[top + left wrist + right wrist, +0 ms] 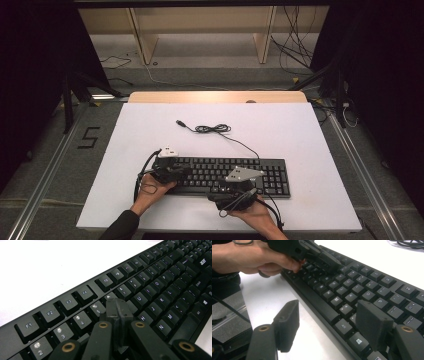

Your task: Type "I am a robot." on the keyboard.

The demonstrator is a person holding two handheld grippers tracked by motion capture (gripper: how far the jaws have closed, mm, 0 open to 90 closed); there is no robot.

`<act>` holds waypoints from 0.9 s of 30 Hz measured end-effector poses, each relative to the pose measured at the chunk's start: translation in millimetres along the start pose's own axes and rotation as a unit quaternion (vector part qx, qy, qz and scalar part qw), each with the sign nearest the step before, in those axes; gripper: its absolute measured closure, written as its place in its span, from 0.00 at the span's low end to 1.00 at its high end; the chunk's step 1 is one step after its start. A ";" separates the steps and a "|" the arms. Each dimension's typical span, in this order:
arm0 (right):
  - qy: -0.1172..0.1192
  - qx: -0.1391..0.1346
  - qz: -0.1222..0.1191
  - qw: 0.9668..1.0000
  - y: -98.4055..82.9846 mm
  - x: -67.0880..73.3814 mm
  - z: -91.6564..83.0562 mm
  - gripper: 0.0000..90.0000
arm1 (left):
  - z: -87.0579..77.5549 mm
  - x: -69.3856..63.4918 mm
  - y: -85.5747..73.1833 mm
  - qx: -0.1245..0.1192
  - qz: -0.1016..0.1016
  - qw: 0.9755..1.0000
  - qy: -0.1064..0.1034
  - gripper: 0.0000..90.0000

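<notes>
Keyboard (235, 176) lying near the front edge of the white bench (150, 130). Left hand-held gripper (117, 305), jaws closed together on nothing, tip over the number row, apparently pressing keys. Right hand-held gripper (329, 322) wide, straddling the front edge, seemingly steadying. Next move likely calls for accurate tip placement.

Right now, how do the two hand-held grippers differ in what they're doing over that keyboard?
The left gripper has its jaws pressed together, their tips down on the number row of the keyboard near keys 5 and 6; the right gripper has its jaws spread wide, gripping nothing. The left sits over the keyboard's left end, the right straddles its front edge near the Windows key. Both are black, with a hand on each.
</notes>
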State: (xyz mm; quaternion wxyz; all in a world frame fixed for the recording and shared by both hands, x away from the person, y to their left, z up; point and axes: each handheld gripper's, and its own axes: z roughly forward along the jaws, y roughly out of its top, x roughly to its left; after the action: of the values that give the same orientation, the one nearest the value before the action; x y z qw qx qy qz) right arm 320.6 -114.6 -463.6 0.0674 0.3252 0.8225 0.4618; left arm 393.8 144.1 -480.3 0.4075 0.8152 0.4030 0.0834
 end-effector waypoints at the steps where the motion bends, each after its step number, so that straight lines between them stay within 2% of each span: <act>1: 0.000 0.000 0.001 1.000 0.1 -0.1 -0.1 0.41 | -0.4 0.2 0.4 0.000 0.000 1.000 0.000 0.99; 15: -0.003 -0.005 0.002 1.000 1.0 -1.3 -0.8 0.41 | -11.4 -1.4 3.9 -0.023 -0.004 1.000 -0.005 0.94; 19: -0.005 -0.006 0.004 1.000 1.2 -2.3 -0.9 0.41 | -15.6 -0.3 4.2 -0.027 -0.004 1.000 -0.008 0.90; 27: -0.008 -0.006 0.005 1.000 1.5 -4.3 -0.5 0.41 | -25.0 5.3 1.4 -0.040 -0.024 0.999 -0.018 0.78</act>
State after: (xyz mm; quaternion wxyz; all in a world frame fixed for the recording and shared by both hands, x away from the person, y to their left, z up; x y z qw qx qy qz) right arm 324.4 -117.0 -462.8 0.0733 0.3328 0.8173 0.4646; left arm 386.5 162.4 -464.0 0.4491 0.7896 0.4114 0.0750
